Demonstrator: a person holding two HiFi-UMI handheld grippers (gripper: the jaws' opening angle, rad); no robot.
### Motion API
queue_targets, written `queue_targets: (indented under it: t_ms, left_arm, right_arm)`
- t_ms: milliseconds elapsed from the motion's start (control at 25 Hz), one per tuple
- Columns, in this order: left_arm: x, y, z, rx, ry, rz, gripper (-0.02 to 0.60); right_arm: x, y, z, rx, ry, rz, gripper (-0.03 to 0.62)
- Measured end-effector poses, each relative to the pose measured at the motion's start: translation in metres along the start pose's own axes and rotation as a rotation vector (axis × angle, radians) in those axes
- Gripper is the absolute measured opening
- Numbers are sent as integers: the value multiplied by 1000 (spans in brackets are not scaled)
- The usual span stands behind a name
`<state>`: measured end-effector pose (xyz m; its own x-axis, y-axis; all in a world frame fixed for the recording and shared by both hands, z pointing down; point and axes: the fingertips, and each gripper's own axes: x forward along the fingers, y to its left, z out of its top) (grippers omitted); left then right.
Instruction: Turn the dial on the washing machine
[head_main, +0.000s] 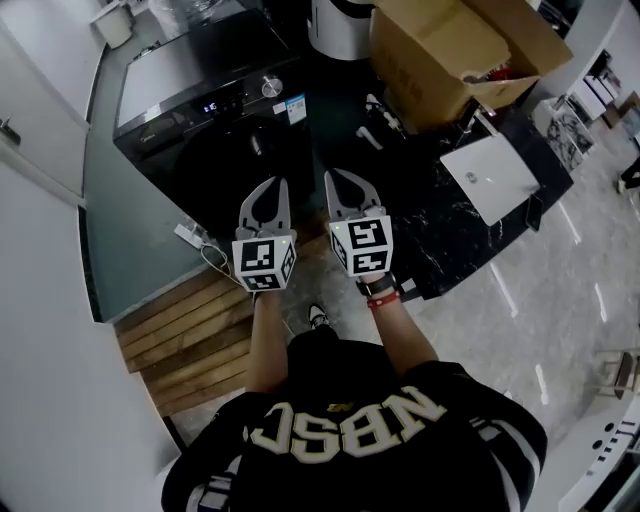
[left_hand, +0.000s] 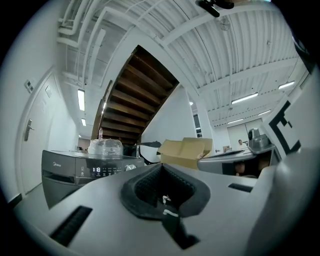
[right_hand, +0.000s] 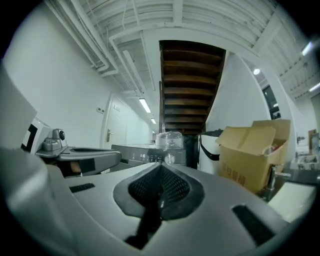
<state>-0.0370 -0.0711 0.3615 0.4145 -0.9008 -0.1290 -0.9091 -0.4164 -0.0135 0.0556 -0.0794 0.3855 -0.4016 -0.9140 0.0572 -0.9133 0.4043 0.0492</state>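
From your head view, the washer (head_main: 200, 90) stands ahead of you and a little to your left, and its dial (head_main: 271, 87) sits at the right end of the control panel, facing out toward you. Both claws are held side by side in front of your body, well apart from the machine. The left claw (head_main: 272, 181) lies almost straight below the dial in this view, while the right claw (head_main: 335, 175) is offset to the dial's right. A box (head_main: 450, 50) stands to the washer's right.

In your left gripper view, the left claw (left_hand: 161, 165) is fully closed and empty. The dial (left_hand: 131, 167) shows left of its tips, so this claw points past the dial on its right side.

In your right gripper view, the right claw (right_hand: 161, 165) is also pressed together on nothing. The dial (right_hand: 170, 158) shows just above and right of its tips, almost dead ahead. By my reading the right claw is better aimed. You'd need to part its jaws and carry it straight forward.
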Motion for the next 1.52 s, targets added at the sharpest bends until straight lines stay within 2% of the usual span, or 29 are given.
queue_targets:
  t_ms: [200,520,800,1120,1400,1520]
  left_arm:
    - [39,58,-6,-31,20,39,12]
    - [76,111,-18,-60,37,86,12]
    - [108,146,-32,-81,38,142,12]
    - [136,174,-42,-41,53,203,12]
    - [148,198,-51,-45,54,235,14]
    - [153,203,-52,-46,51,244,14]
  right_arm:
    - [71,9,4,2,3,44,6]
    - [143,11,-1,-22,27,106,-3]
    - [213,-7,7,-141,13,156,-3]
    - [282,-1,5,-446,30,252,58]
    - [326,2,-12,-742,70,291,157]
    - [340,4,-19,-908,74,294,216]
